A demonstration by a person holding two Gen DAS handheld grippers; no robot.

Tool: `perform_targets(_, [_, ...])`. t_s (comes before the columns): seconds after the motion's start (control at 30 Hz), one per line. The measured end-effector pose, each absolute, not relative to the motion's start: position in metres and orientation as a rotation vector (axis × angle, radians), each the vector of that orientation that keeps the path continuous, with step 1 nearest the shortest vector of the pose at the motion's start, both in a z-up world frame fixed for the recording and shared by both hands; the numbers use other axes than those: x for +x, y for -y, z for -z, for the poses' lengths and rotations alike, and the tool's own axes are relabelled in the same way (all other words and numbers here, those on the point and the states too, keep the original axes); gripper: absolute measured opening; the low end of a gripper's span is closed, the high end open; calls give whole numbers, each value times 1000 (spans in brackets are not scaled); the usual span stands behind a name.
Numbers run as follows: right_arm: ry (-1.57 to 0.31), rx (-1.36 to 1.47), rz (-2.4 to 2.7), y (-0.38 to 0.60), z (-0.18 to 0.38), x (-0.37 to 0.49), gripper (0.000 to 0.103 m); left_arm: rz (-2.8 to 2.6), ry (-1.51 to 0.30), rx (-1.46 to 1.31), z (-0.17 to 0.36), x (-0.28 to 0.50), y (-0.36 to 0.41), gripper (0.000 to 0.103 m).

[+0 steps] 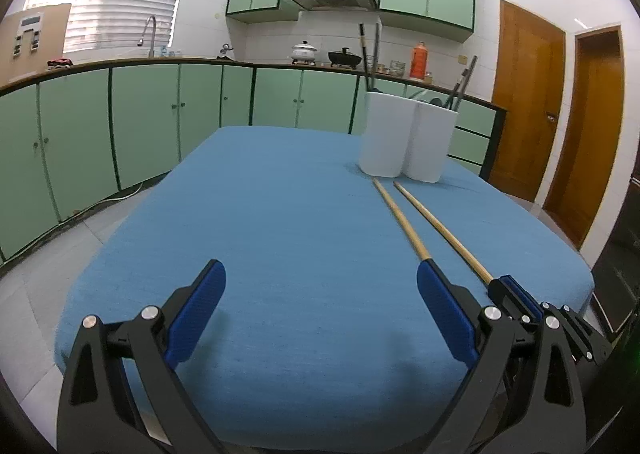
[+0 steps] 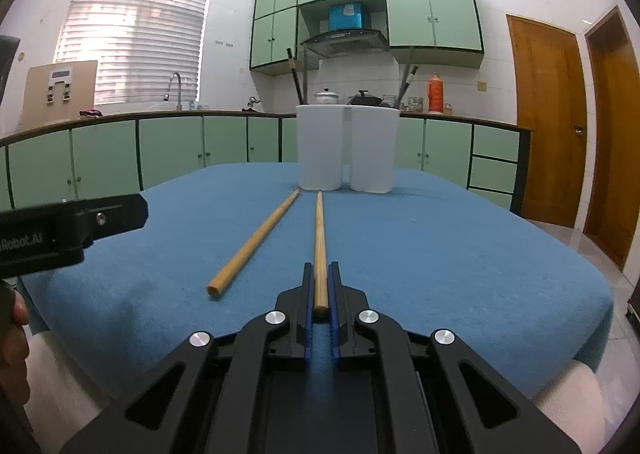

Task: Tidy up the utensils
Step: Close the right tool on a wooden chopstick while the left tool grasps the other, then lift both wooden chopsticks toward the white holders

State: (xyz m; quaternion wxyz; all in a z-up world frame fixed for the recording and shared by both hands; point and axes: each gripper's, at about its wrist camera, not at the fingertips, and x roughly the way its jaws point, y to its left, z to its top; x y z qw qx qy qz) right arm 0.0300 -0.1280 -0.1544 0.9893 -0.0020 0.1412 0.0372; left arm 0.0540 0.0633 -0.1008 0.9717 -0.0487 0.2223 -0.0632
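Two long wooden chopsticks lie on the blue tablecloth (image 2: 460,254), pointing toward two white utensil holders (image 2: 320,146) that have dark utensils standing in them. My right gripper (image 2: 320,266) is shut on the near end of the right chopstick (image 2: 319,230), which rests low on the cloth. The left chopstick (image 2: 256,242) lies free beside it. In the left wrist view my left gripper (image 1: 320,294) is open and holds nothing. Its right finger (image 1: 444,314) sits just in front of the free chopstick (image 1: 400,214). The right gripper (image 1: 510,286) grips the other chopstick (image 1: 444,232) there.
The white holders (image 1: 408,138) stand at the table's far right side. Green kitchen cabinets (image 1: 140,114) run behind, and wooden doors (image 1: 528,94) are on the right. A person's hand (image 2: 12,334) shows at the left edge of the right wrist view, under the left gripper's body (image 2: 72,226).
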Motion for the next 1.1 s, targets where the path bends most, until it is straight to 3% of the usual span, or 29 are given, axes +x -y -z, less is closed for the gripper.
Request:
perform_targets(0.23, [-283, 15, -42, 154, 152, 12, 7, 185, -459, -87, 103, 53, -30, 93])
perform_targets(0.3, [-281, 23, -29, 161, 151, 10, 7, 195, -463, -85, 106, 53, -21, 88])
perform_targets(0.33, [-279, 31, -20, 166, 151, 9, 7, 200, -470, -80, 108, 54, -15, 78])
perform_targets(0.6, [-250, 45, 0, 179, 145, 7, 7, 193, -506, -43, 126, 65, 12, 48])
perform_targets(0.67, [-247, 47, -1, 180, 145, 7, 7, 191, -497, -34, 128, 65, 15, 31])
perform_targets(0.8, [-244, 51, -2, 181, 145, 8, 7, 184, -484, -17, 131, 64, 21, 7])
perform_targets(1.1, [-205, 33, -3, 183, 137, 4, 7, 168, -397, 2, 106, 50, 23, 6])
